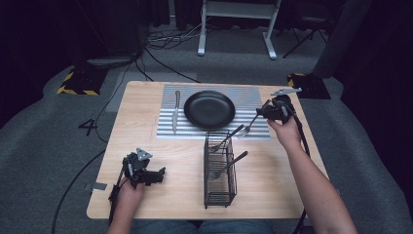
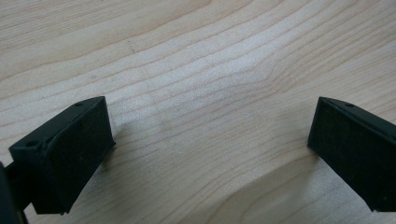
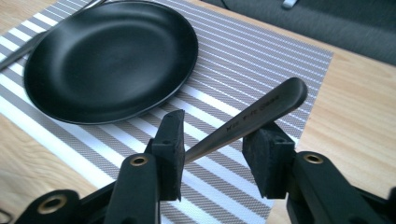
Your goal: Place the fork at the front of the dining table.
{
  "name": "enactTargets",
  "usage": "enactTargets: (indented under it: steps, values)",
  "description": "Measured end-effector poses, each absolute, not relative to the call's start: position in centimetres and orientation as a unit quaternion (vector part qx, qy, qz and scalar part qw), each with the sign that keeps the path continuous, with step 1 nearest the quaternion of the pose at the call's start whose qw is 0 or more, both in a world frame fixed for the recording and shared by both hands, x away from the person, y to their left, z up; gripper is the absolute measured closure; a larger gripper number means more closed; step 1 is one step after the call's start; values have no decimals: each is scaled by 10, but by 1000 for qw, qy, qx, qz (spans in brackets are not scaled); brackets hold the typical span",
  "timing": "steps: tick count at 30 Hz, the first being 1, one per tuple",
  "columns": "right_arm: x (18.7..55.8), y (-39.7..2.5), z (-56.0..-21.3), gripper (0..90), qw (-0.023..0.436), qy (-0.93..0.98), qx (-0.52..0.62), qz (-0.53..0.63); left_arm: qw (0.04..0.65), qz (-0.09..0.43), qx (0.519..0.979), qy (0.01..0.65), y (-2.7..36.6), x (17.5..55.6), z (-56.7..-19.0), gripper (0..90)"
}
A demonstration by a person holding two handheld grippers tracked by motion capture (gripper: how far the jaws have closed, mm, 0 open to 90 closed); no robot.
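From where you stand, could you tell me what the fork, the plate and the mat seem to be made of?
Fork: likely stainless steel, with a grey metallic sheen and stamped lettering. Plate: matte black with a soft sheen; ceramic or coated metal, hard to tell. Mat: apparently woven vinyl or fabric, with a fine striped weave.

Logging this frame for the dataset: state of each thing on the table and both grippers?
Fork: held by its handle, lifted and tilted over the placemat.
Right gripper: shut on fork.
Left gripper: open, low over bare table.
Plate: empty, on placemat.
Knife: flat on placemat, left of plate.
Rack: upright, two utensils leaning in it.
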State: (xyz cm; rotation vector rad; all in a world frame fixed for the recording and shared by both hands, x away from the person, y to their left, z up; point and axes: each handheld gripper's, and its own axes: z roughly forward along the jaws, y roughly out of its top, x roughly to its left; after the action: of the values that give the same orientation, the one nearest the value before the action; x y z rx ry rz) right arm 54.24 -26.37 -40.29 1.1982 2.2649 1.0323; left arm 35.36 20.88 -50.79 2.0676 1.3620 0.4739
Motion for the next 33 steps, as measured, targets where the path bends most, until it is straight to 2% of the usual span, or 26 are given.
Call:
enactTargets:
  steps: [26, 33]
  values:
    - [549, -288, -433, 565, 175, 793, 473, 342, 305, 179, 781, 515, 209, 354, -508, 0]
    - [554, -296, -443, 557, 157, 783, 489, 350, 305, 179, 781, 514, 209, 354, -508, 0]
